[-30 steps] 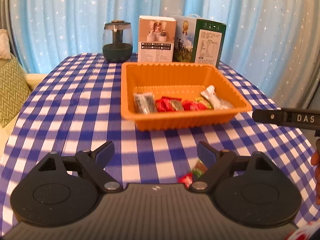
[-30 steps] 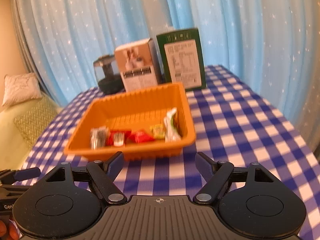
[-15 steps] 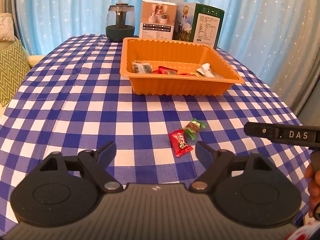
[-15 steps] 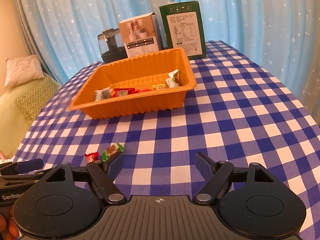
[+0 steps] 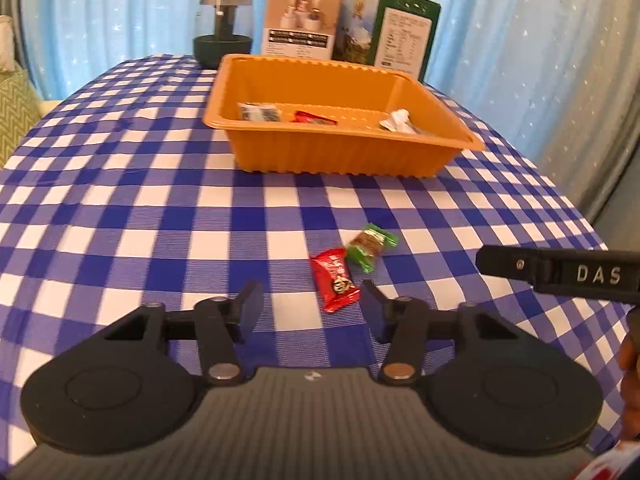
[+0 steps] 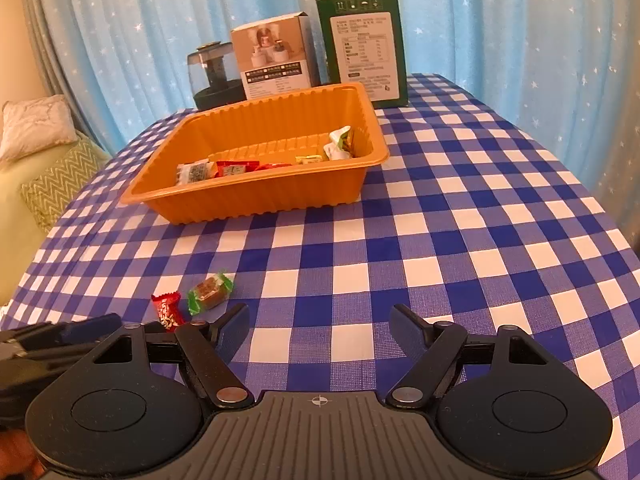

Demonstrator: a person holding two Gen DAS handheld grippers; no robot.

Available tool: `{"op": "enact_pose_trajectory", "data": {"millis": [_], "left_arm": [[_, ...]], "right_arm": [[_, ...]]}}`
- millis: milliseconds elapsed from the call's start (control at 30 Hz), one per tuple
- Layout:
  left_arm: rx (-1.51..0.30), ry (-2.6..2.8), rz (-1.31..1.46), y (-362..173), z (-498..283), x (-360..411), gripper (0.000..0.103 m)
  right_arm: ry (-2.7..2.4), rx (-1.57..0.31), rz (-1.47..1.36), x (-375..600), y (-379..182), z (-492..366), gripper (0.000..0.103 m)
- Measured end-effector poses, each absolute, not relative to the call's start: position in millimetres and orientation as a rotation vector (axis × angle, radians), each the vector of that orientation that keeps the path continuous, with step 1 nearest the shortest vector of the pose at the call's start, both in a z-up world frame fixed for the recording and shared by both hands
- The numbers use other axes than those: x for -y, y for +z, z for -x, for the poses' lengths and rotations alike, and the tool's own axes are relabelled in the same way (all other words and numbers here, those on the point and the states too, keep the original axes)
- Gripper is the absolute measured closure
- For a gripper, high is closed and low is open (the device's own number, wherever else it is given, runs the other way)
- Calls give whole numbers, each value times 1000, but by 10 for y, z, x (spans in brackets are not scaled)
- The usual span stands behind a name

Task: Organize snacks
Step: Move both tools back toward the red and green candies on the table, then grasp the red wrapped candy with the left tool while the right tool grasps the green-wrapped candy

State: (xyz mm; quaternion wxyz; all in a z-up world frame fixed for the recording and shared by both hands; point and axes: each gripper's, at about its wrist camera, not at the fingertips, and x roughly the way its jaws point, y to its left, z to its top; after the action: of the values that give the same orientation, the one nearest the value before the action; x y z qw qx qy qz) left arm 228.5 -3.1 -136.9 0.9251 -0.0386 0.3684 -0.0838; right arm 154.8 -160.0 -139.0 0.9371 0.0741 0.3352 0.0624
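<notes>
Red snack (image 5: pixel 334 280) and green snack (image 5: pixel 370 245) lie touching on the desk (image 5: pixel 120 220), near side of the orange tray (image 5: pixel 340 156). Left claw (image 5: pixel 310 304) closing, nothing pinched yet; right claw (image 6: pixel 320 324) open, empty. Wrappers judged light, crinkly, slippery: best pinched across the padded middle.

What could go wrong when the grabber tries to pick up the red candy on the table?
1. The green candy touches the red candy, so the closing left gripper might nudge or grab both.
2. The red candy sits toward one finger, not centred, so that finger could push it aside.
3. The flat wrapper could slip out on the way to the orange tray.
</notes>
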Motion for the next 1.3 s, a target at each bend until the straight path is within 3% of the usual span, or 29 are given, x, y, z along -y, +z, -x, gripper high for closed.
{"op": "enact_pose_trajectory", "data": {"millis": [267, 467, 800, 1133, 1300], "left_arm": [[-743, -192, 95, -1426, -2422, 118, 71], [-752, -190, 90, -1452, -2484, 148, 85], [-749, -107, 84, -1320, -2404, -124, 86], [-749, -66, 135, -1285, -2370, -364, 86], [-756, -63, 160, -1296, -2365, -418, 86]], "right_arm": [[115, -707, -178, 1635, -1430, -1623, 26], [121, -708, -174, 1589, -1437, -1647, 27], [214, -708, -118, 1332, -1478, -1715, 43], [390, -670, 145, 774, -1690, -1861, 43], [381, -646, 148, 825, -1754, -2003, 43]]}}
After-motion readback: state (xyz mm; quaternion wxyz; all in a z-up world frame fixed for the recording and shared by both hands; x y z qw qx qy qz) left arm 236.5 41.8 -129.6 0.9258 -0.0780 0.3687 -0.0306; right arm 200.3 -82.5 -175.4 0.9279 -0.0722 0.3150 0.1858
